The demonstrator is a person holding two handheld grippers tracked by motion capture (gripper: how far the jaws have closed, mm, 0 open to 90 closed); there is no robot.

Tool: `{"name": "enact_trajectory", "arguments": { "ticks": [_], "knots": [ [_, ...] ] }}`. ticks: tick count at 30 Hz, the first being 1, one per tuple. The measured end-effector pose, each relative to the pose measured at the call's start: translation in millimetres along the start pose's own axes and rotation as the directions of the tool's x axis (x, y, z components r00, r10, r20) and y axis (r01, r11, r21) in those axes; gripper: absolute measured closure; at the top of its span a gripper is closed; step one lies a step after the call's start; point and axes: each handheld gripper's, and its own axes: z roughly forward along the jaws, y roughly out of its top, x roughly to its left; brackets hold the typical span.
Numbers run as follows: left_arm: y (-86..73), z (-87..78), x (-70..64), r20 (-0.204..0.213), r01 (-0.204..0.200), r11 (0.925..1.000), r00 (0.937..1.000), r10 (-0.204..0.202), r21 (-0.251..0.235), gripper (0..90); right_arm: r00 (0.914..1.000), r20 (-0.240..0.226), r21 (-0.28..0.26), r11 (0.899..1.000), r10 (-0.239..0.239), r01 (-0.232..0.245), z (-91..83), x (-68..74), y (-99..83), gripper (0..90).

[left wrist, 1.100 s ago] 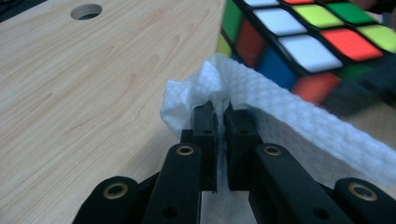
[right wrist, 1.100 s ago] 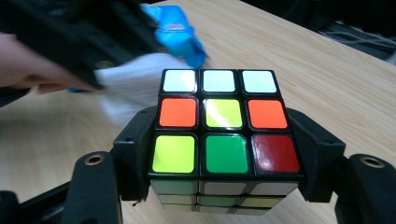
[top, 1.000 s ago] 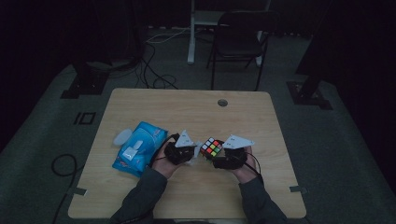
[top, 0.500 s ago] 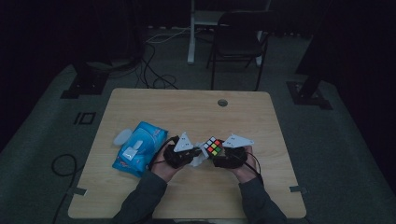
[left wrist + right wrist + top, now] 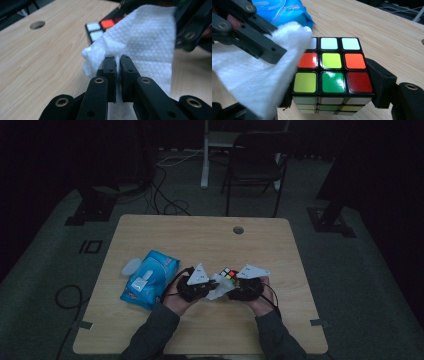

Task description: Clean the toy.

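Your left claw [image 5: 117, 60] pinches wipe [image 5: 140, 42], pressed vs cube [image 5: 332, 72]; right claw [image 5: 332, 100] clamps cube, wipe pack [image 5: 150, 277] just beyond.

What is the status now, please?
Left gripper shut on white wipe. Right gripper shut on puzzle cube. Wipe against the cube's corner. Blue wipes pack lies apart, left.

Glossy plastic cube [image 5: 331, 72]; embossed paper wipe [image 5: 140, 42] (matt).

Dim room, wooden table [image 5: 165, 235], dark chair [image 5: 257, 167] behind.
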Motion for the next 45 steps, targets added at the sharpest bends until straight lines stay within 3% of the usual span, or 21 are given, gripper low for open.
{"name": "enact_trajectory", "arguments": {
  "ticks": [11,15,23,35,45],
  "knots": [
    [-8.6,14.8,-0.7,-0.002,0.01,0.9987,0.9999,-0.01,0.05,85.8,0.9997,0.009,-0.016,1.0,0.021,-0.021,-2.1,-3.0,-0.1,33.9],
    [-6.3,13.5,-2.8,-0.006,0.004,0.9992,1.0,-0.003,0.04,85.7,0.999,0.005,-0.015,0.999,0.045,-0.045,0.0,-3.8,-1.4,33.9],
    [-4.6,10.4,-0.9,-0.027,0.015,0.9997,0.9995,-0.015,0.019,85.7,0.999,0.001,0.0,0.999,0.045,-0.045,-0.1,-4.5,-0.3,33.9],
    [-5.4,25.5,-9.6,-0.009,0.008,0.999,0.9999,-0.008,0.044,85.5,0.9943,0.037,-0.004,0.995,0.1,-0.1,-0.1,-6.5,0.0,33.9],
    [0.0,31.5,-23.8,0.032,-0.03,0.9982,0.9991,0.028,0.052,85.5,0.9916,0.043,-0.012,0.992,0.122,-0.122,0.0,-8.8,-0.8,33.9]
  ]
}}
